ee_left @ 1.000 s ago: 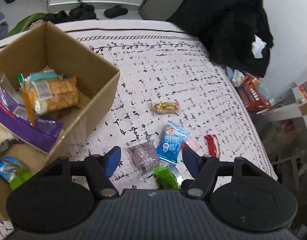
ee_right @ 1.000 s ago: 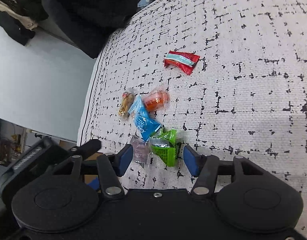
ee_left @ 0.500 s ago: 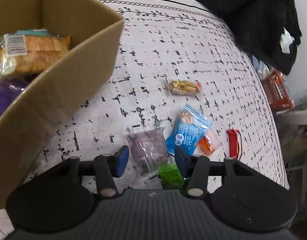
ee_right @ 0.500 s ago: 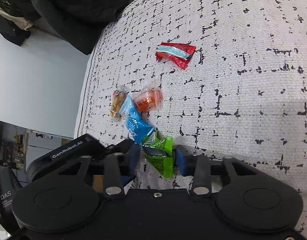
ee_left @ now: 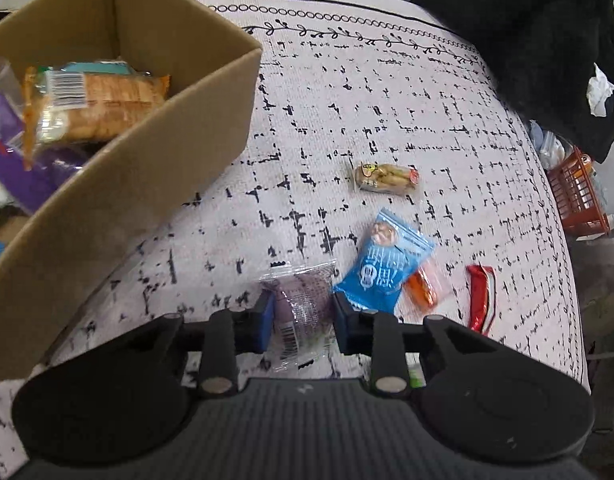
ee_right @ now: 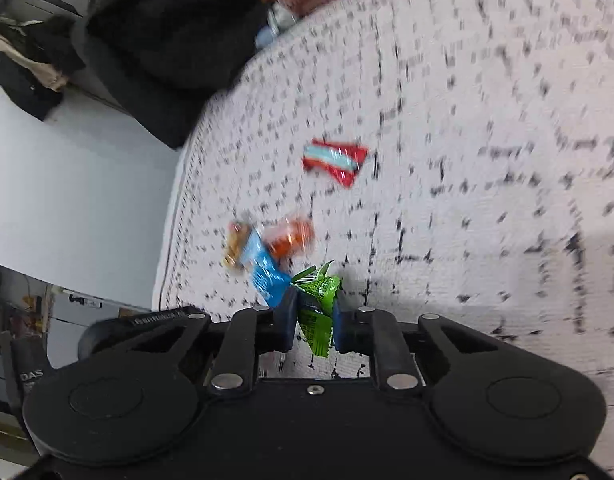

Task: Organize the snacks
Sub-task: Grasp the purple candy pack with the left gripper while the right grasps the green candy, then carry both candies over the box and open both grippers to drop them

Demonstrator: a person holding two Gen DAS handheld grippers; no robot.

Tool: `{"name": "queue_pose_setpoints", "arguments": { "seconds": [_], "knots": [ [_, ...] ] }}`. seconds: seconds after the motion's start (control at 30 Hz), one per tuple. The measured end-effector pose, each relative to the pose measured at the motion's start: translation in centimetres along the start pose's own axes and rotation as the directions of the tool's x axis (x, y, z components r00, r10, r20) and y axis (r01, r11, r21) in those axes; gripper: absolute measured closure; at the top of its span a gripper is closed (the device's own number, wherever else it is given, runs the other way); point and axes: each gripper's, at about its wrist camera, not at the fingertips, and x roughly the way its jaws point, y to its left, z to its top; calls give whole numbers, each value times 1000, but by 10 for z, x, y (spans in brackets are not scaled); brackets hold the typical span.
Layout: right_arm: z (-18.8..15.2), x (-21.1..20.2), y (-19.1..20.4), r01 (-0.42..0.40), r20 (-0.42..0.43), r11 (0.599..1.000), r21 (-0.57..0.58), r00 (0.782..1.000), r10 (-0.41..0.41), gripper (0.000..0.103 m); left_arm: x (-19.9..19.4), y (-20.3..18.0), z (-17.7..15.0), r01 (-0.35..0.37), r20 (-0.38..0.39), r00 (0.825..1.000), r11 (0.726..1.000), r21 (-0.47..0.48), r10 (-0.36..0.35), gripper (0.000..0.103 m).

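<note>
Pads of my left gripper (ee_left: pixel 303 322) sit against both sides of the purple snack in its clear wrapper (ee_left: pixel 301 312), jaws drawn in to the packet's width and clamped on it. The packet lies on the white black-flecked cloth (ee_left: pixel 387 100), its barcode end pointing back toward the camera. Just beside it on the right is the blue packet (ee_left: pixel 383 270), touching the right finger, then an orange sweet (ee_left: pixel 423 290) and a red wrapper (ee_left: pixel 481 296) near the cloth's edge. A peanut packet (ee_left: pixel 387 178) lies farther off, apart from the rest. To the left stands the cardboard box (ee_left: pixel 155 184), open, with a pack of crackers (ee_left: pixel 95 104) and a purple bag (ee_left: pixel 11 152) inside.

My right gripper (ee_right: pixel 314 314) is narrowed to a slim gap and pinches the green packet (ee_right: pixel 317 300), which crumples upward between the blue pads. Whether it is lifted clear of the cloth I cannot tell; this view is blurred.
</note>
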Motion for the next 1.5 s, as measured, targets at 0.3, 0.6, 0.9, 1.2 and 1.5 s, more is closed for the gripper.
{"name": "queue_pose_setpoints", "arguments": {
  "seconds": [0.3,0.6,0.9,1.2,1.5],
  "knots": [
    [-8,-62,18,6,76,1000,-30,997,-4,87,-57,2,-7,97,9,995,994,51,-97,74],
    [-21,-121,55,-16,155,997,-70,988,27,88,-128,19,3,141,46,989,988,60,-144,74],
    [-39,-167,96,-60,195,985,-161,977,92,88,-190,35,3,187,112,973,974,126,-201,74],
    [-62,-179,134,-128,168,964,-234,971,170,88,-223,71,12,177,160,967,973,151,-200,74],
    [-90,-165,161,-188,115,941,-282,967,228,88,-235,100,18,167,169,963,956,241,-211,74]
  ]
}}
